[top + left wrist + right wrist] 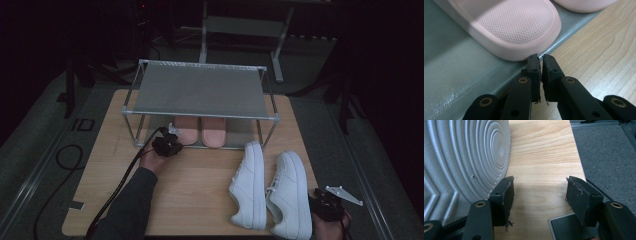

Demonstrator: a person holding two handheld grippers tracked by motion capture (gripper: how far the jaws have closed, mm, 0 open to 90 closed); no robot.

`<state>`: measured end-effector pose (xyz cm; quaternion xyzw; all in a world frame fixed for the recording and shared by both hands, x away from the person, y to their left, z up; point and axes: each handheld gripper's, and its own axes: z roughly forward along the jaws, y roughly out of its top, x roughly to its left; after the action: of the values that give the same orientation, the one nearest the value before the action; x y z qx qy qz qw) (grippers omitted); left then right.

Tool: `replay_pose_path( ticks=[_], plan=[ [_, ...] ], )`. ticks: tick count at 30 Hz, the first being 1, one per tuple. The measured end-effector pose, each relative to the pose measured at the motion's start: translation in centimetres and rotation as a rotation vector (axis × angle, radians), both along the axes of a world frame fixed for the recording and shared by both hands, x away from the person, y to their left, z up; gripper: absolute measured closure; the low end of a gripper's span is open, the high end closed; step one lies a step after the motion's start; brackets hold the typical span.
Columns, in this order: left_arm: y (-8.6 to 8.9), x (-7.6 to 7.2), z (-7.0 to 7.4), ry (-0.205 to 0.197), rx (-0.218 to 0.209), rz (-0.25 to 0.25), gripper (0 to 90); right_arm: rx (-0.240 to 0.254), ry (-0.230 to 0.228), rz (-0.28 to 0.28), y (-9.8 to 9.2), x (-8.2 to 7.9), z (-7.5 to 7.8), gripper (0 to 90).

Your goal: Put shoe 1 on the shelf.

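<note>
My left gripper (541,58), jaws nearly pressed together and empty, noses the rounded rim of a soft, light pink slipper (511,27) on the rack's lower shelf (454,75), while my right gripper (539,187), jaws spread, waits beside a stiff-soled white sneaker (461,157) on the counter (541,150).
</note>
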<state>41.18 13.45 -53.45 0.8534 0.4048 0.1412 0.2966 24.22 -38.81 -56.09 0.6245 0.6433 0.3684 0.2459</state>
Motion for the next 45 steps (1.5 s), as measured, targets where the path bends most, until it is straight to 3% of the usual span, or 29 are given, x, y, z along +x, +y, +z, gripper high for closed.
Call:
replay_pose_path(
  ticks=[7, 16, 20, 24, 29, 33, 36, 40, 45],
  plan=[
    [-0.1, -0.2, 0.0, -0.002, -0.001, 0.006, 81.5, 0.001, 0.000, 0.000, 0.0, 0.0, 0.0, 38.6],
    [-0.9, -2.1, 1.1, -0.024, -0.039, -0.037, 79.2, 0.000, 0.000, 0.000, 0.0, 0.0, 0.0, 38.6],
    [-1.6, -3.6, 1.4, -0.026, -0.077, -0.076, 78.6, 0.000, 0.000, 0.000, 0.0, 0.0, 0.0, 38.6],
    [-1.9, -4.2, 1.2, -0.031, -0.065, -0.087, 78.2, 0.000, 0.000, 0.001, 0.0, 0.0, 0.0, 38.6],
    [-1.4, -3.6, 1.1, -0.056, -0.040, -0.035, 79.1, 0.000, 0.000, 0.001, 0.0, 0.0, 0.0, 38.6],
    [-0.1, -2.3, 1.3, -0.083, -0.035, 0.035, 79.8, 0.000, 0.000, 0.000, 0.0, 0.0, 0.0, 38.6],
    [0.9, -1.0, 1.4, -0.073, -0.070, 0.088, 80.2, 0.000, 0.000, 0.000, 0.0, 0.0, 0.0, 38.6],
    [1.0, 0.3, 1.3, -0.069, -0.072, 0.098, 80.4, 0.000, 0.000, 0.000, 0.0, 0.0, 0.0, 38.6],
    [0.4, 0.7, 1.2, -0.069, -0.092, 0.097, 80.2, 0.000, -0.001, 0.000, 0.0, 0.0, 0.0, 38.6]
  ],
)
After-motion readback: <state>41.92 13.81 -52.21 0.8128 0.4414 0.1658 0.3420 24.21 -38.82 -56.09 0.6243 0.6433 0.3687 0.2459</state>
